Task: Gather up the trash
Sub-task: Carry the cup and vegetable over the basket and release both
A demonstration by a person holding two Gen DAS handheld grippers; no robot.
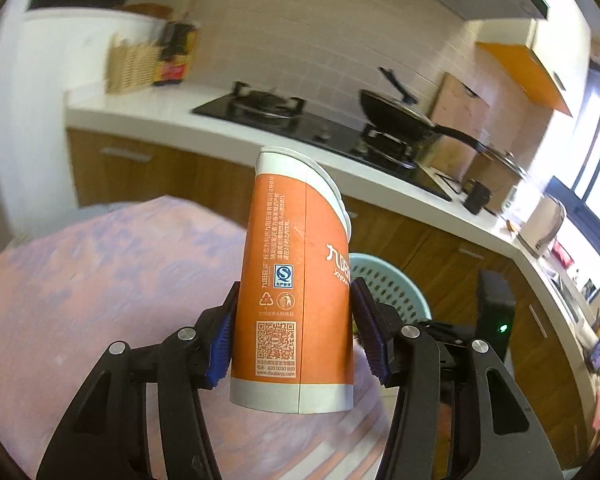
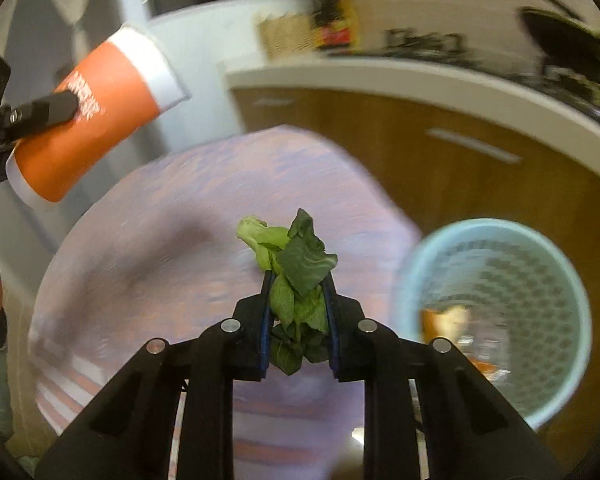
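My left gripper [image 1: 294,332] is shut on an orange and white paper cup [image 1: 296,280], held in the air above the round table; the cup also shows at upper left in the right wrist view [image 2: 96,116]. My right gripper [image 2: 298,312] is shut on a bunch of green vegetable leaves [image 2: 296,268], lifted over the table. A light blue perforated trash basket [image 2: 496,312] stands on the floor right of the table with some trash inside; its rim shows behind the cup in the left wrist view [image 1: 388,284].
A round table with a pink-purple cloth [image 2: 180,248] lies below both grippers. Behind are a white counter [image 1: 180,120] with wooden cabinets, a gas stove [image 1: 268,104], a black wok [image 1: 400,116] and a white fridge [image 1: 44,112].
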